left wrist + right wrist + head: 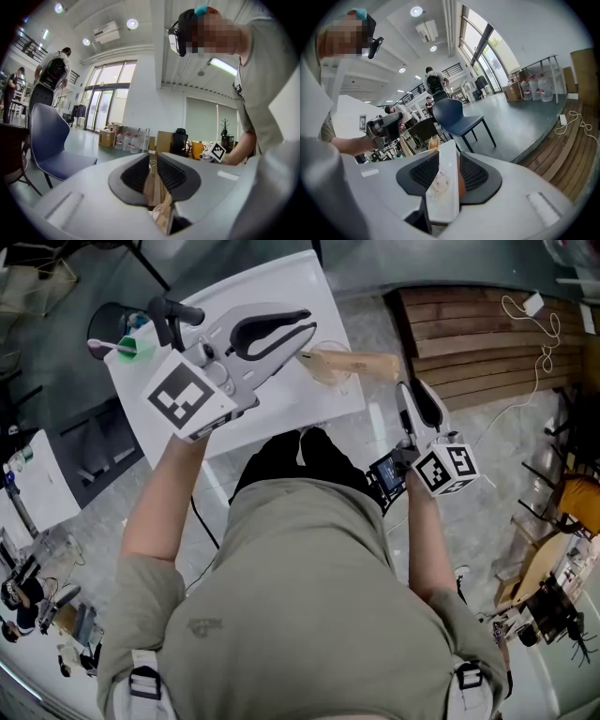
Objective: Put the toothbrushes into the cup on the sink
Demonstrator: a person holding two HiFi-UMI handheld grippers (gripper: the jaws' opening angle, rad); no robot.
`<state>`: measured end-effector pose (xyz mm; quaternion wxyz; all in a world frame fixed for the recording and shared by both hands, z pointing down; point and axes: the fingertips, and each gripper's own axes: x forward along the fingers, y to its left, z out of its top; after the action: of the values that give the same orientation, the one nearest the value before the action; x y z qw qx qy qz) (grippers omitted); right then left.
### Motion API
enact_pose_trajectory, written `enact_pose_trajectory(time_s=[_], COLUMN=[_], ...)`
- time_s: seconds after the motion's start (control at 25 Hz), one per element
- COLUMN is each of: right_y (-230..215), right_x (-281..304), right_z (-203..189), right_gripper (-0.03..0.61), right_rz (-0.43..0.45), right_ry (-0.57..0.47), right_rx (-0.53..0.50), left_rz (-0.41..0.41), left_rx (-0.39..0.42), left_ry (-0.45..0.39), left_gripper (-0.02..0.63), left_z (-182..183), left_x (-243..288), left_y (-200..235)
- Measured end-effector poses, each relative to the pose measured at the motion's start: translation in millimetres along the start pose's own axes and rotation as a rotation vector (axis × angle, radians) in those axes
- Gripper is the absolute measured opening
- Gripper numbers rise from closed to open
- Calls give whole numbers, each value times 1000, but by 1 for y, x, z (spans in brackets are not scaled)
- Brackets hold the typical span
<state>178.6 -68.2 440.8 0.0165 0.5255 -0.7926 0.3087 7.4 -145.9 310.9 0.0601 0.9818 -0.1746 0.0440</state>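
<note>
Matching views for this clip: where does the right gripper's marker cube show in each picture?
Head view: marker cube, right of centre, just below mid-height.
Left gripper view: small cube, right of centre, below mid-height.
Right gripper view: not in it; only fingers shut on the toothbrush box.
Shared landmark: blue chair, left in the left gripper view, centre in the right gripper view.
</note>
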Motion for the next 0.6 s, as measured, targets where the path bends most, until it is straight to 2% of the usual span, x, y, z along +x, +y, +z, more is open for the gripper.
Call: enact_pose_trajectory(time_s=[0.32, 0.6], right_y=[6, 27], right_x=[-6, -6], right_z=[32, 62], right_gripper=[140, 138], right_rz=[32, 80], right_ry=[-53, -88], right_rx=[-33, -61], left_rz=[98, 166], left_rx=[-72, -110], left_ry=[-33, -34], left_gripper=[51, 25], left_z=[-1, -3], left_x=[-22, -36], left_y=[15, 15])
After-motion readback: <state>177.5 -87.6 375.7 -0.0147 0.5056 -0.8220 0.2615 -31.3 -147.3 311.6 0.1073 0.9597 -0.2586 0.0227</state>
